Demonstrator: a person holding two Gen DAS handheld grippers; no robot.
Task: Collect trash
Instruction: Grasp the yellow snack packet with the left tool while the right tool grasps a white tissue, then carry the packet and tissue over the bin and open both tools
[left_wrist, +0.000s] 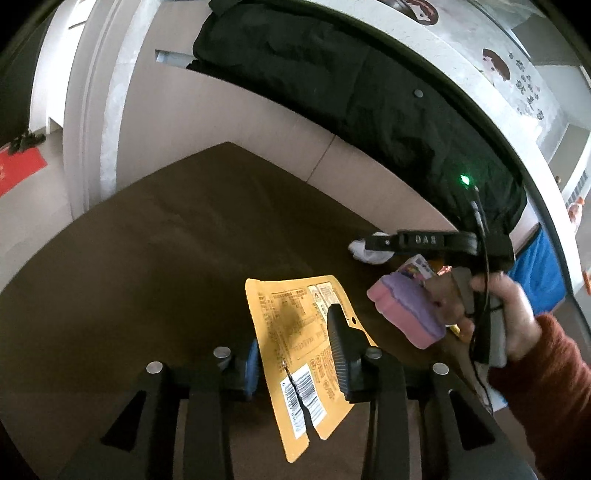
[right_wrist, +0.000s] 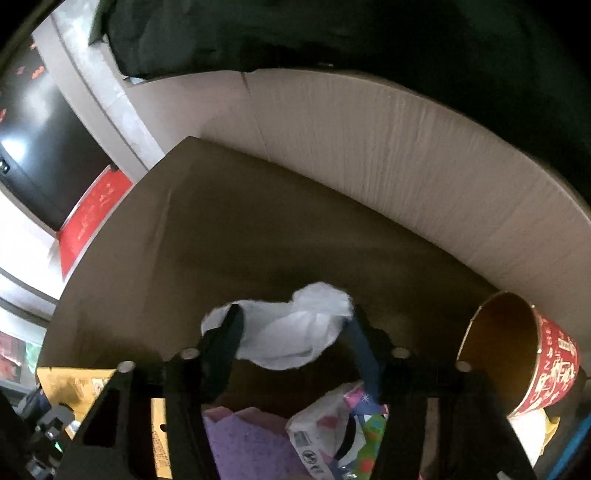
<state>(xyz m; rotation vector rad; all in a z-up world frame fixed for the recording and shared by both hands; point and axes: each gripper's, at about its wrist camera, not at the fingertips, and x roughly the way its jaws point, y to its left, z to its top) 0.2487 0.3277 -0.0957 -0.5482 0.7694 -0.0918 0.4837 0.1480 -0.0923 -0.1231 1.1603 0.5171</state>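
Note:
My left gripper (left_wrist: 295, 343) is shut on a torn yellow snack wrapper (left_wrist: 295, 332) and holds it above the brown table (left_wrist: 166, 258). My right gripper (right_wrist: 295, 325) is open around a crumpled white tissue (right_wrist: 291, 332) that lies on the table (right_wrist: 258, 229); a fingertip stands at each side of it. In the left wrist view the right gripper (left_wrist: 380, 243) reaches over the same tissue (left_wrist: 364, 251). The yellow wrapper also shows at the lower left of the right wrist view (right_wrist: 70, 384).
A pink and purple sponge (left_wrist: 406, 310) and a colourful wrapper (right_wrist: 332, 424) lie under the right gripper. A red paper cup (right_wrist: 517, 354) lies on its side at the right. A cardboard wall (right_wrist: 406, 147) and a black garment (left_wrist: 332, 74) stand behind the table.

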